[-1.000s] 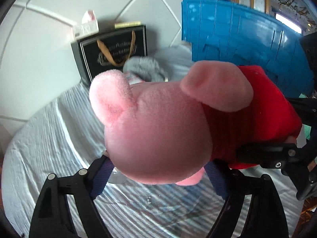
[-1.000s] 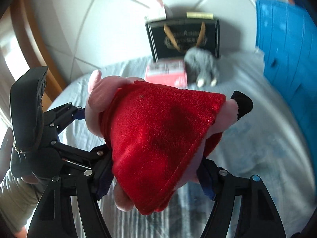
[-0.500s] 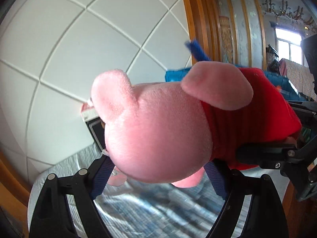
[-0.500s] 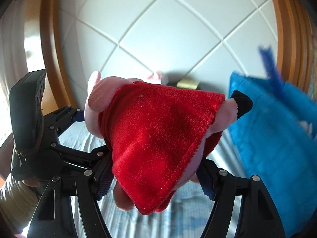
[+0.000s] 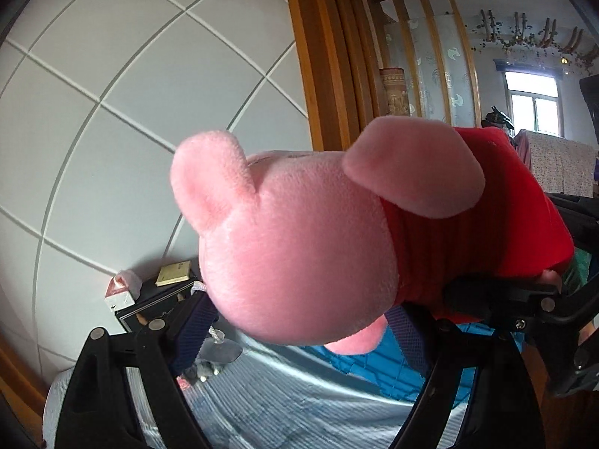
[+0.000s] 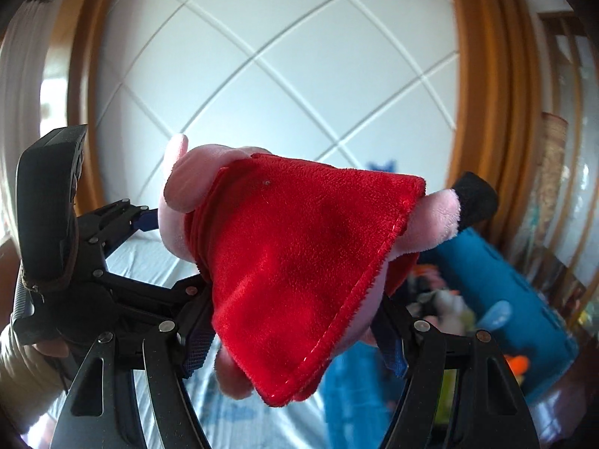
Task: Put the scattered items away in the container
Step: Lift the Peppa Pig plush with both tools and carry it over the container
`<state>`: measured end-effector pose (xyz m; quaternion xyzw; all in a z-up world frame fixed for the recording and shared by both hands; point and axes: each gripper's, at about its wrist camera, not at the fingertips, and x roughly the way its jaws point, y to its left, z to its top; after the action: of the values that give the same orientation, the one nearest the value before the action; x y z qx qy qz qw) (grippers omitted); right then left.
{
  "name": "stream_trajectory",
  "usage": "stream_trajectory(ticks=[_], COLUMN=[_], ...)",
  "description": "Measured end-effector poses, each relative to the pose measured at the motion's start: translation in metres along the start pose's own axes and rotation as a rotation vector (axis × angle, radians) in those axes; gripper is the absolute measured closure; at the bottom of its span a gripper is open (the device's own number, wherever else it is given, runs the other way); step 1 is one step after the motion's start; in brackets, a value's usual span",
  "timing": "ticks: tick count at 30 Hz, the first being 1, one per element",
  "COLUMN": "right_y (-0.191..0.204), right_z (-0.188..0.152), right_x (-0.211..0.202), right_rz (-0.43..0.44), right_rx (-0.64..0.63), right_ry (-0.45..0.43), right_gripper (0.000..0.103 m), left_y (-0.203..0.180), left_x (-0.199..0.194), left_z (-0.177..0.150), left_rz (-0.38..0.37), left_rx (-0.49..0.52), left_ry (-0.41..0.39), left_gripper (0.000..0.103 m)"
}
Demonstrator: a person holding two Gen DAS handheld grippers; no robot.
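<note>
We hold one soft pink pig toy in a red plush dress [image 5: 299,247] between both our grippers, up in the air above the bed. The left gripper [image 5: 303,331] has its jaws standing wide, and its blue pads [image 5: 192,331] press on the two sides of the pig's round pink head. The right gripper [image 6: 295,340] is about half open and is clamped on the lower body of the toy, under the red dress [image 6: 299,262]; one leg with a black foot [image 6: 475,202] sticks out to the right.

The blue plastic container [image 6: 498,280] stands below and to the right of the toy in the right wrist view, with some small colourful things inside, too blurred to name. The toy is not in it yet. In the left wrist view the container shows only as a blue part under the pig.

Below lies the striped grey-blue bed cover [image 5: 284,404]. At the white panelled headboard [image 5: 112,112] stands a black gift box [image 5: 149,307] with a small yellow box [image 5: 174,273] on top.
</note>
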<state>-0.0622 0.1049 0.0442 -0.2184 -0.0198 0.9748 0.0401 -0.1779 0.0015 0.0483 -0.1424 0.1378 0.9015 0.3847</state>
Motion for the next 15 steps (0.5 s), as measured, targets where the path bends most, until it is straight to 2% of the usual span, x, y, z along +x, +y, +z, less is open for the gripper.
stream_trajectory(ticks=[5, 10, 13, 15], right_y=[-0.072, -0.153, -0.203, -0.241], right_z=[0.003, 0.010, 0.014, 0.015], right_x=[-0.002, 0.017, 0.035, 0.053], right_rz=[-0.019, 0.001, 0.023, 0.046], right_rx=[0.042, 0.043, 0.016, 0.012], right_ry=[0.005, 0.024, 0.056, 0.110], right_gripper=[0.030, 0.030, 0.030, 0.030], left_y=[-0.053, -0.103, -0.129, -0.143], left_x=[0.043, 0.107, 0.152, 0.182], left_z=[0.038, 0.073, 0.088, 0.091], left_rz=[-0.022, 0.000, 0.012, 0.018], left_rx=[0.027, 0.024, -0.013, -0.040], left_ry=[0.042, 0.088, 0.129, 0.191], left_gripper=[0.018, 0.018, 0.017, 0.017])
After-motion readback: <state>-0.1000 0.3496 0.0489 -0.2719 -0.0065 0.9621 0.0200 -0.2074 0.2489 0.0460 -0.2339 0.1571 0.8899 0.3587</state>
